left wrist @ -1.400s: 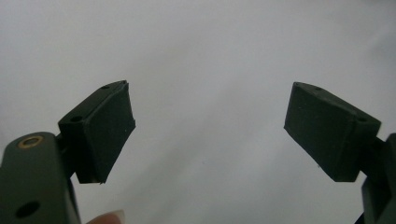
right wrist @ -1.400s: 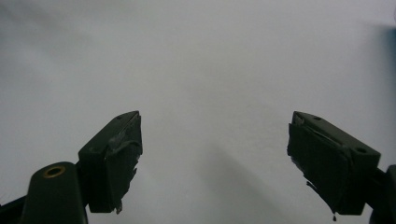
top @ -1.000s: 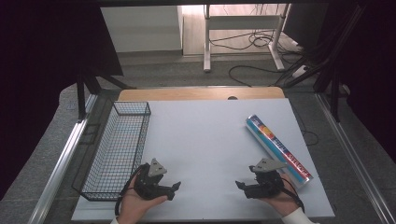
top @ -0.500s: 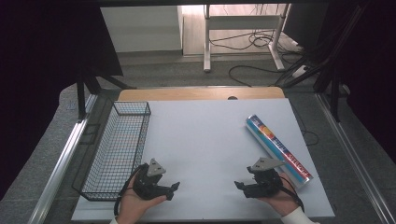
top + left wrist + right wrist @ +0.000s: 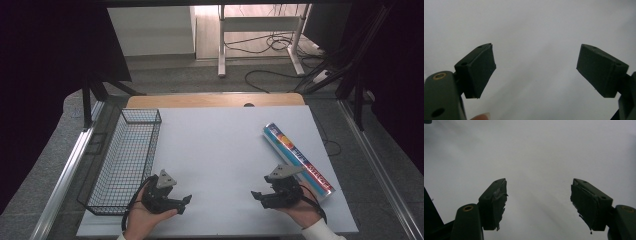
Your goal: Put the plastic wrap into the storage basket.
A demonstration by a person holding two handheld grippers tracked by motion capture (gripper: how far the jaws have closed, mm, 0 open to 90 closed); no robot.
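From the high view, a person's two hands are resting at the near edge of a white counter (image 5: pixel 220 145), each holding a pair of black tongs. The left tongs (image 5: pixel 184 202) are lying beside the near end of a wire basket (image 5: pixel 125 160) that is running along the counter's left side. The right tongs (image 5: pixel 256 195) are sitting just beside the near end of a long foil-type box (image 5: pixel 297 157), which is lying slantwise near the counter's right edge, apart from both pairs; its blue-and-red printing is showing white lettering too small to read.

In the left gripper view, the left tongs (image 5: pixel 535 70) are standing spread wide over bare white counter (image 5: pixel 536 30), pinching nothing.

In the right gripper view, the right tongs (image 5: pixel 539 200) have just been closing, yet are still standing apart with nothing between them, their pads (image 5: pixel 499 202) looking frayed.
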